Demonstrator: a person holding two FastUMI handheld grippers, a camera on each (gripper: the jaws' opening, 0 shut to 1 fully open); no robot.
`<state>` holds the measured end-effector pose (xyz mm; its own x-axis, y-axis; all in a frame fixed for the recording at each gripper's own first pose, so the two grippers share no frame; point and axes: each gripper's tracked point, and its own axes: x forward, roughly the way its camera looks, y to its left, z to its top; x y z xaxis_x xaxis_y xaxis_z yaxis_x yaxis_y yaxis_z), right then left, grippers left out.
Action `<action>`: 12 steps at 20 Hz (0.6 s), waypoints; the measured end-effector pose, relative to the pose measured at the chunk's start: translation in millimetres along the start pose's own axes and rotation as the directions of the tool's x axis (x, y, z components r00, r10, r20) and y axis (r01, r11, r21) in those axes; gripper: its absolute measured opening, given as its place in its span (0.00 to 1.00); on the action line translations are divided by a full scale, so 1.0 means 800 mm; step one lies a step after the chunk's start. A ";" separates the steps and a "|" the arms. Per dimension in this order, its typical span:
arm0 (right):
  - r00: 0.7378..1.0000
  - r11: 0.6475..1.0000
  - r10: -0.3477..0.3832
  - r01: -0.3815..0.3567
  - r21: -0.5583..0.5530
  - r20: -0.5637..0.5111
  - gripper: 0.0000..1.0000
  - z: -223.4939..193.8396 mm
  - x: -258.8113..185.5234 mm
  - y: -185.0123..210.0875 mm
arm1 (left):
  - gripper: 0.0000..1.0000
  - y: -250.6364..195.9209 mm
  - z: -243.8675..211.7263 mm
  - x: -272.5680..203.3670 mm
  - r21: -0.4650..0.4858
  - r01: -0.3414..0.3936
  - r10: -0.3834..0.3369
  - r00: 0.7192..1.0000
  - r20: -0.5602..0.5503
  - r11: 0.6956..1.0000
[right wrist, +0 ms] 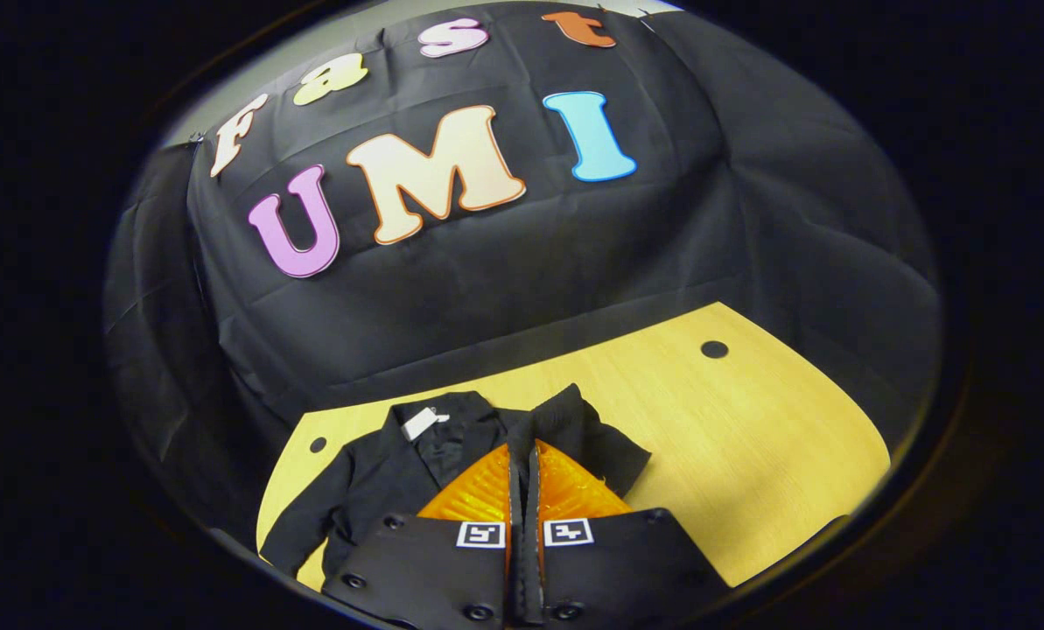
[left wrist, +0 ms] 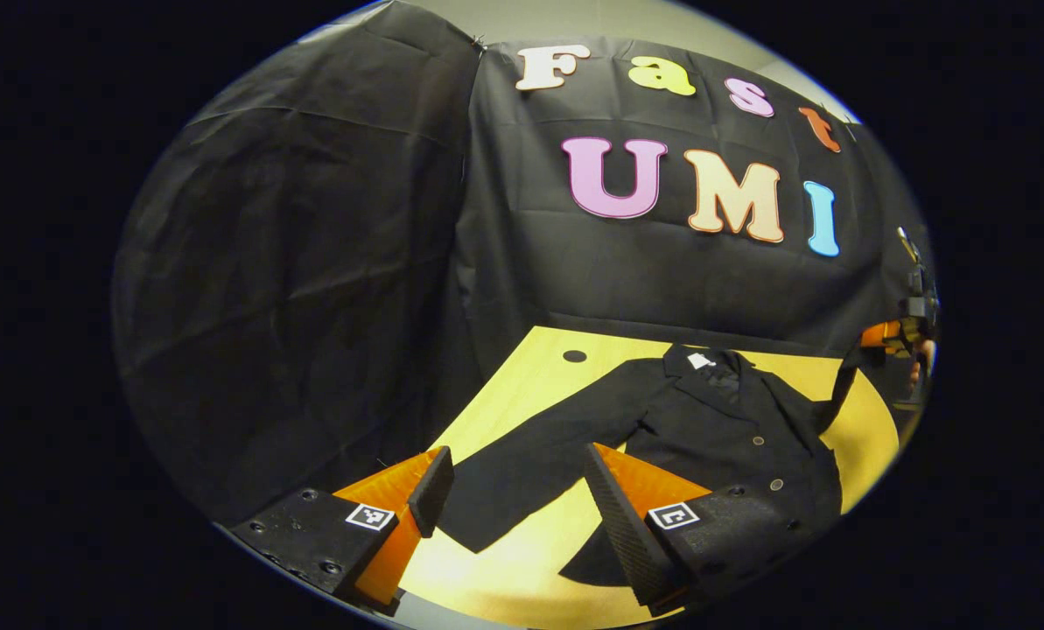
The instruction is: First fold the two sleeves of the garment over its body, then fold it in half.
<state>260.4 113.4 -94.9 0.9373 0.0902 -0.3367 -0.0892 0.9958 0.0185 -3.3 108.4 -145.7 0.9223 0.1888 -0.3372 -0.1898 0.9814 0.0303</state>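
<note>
A black jacket [left wrist: 732, 429] lies face up on the yellow wooden table [left wrist: 535, 372], collar toward the far wall, a white label [left wrist: 700, 360] at its neck. One sleeve [left wrist: 522, 464] stretches flat toward me, its cuff end lying on the table between the spread fingers of my open left gripper [left wrist: 517, 453]. In the right gripper view my right gripper [right wrist: 522, 448] is shut on the other sleeve [right wrist: 605, 451], which bunches up around the fingertips beside the jacket body [right wrist: 381, 481]. The right gripper [left wrist: 902, 337] also appears at the far right of the left gripper view, holding that sleeve off the table.
Black cloth walls close the booth behind and to the sides. The table [right wrist: 749, 437] has a round hole [right wrist: 714, 349] near each far corner, another being the hole [left wrist: 574, 356] by the left sleeve. Bare tabletop lies right of the jacket in the right gripper view.
</note>
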 end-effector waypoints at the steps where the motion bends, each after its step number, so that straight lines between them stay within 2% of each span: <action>1: 1.000 1.000 0.009 -0.009 -0.007 0.001 0.02 0.005 0.005 0.015 | 0.89 0.002 -0.003 0.003 0.004 0.011 -0.011 1.000 -0.009 1.000; 7: 0.992 0.987 0.118 -0.112 -0.116 0.046 0.02 0.036 0.037 0.138 | 0.90 0.009 -0.019 0.016 -0.016 0.050 -0.051 0.997 -0.059 0.999; 12: 0.978 0.960 0.206 -0.207 -0.190 -0.025 0.02 -0.009 0.085 0.246 | 0.92 0.014 -0.032 0.024 -0.038 0.050 -0.054 0.992 -0.112 0.998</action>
<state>304.1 315.7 -121.3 0.8898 0.2935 -0.3493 -0.3440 0.9346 -0.0910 3.4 122.4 -175.6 0.8875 0.1302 -0.4420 -0.1560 0.9875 -0.0223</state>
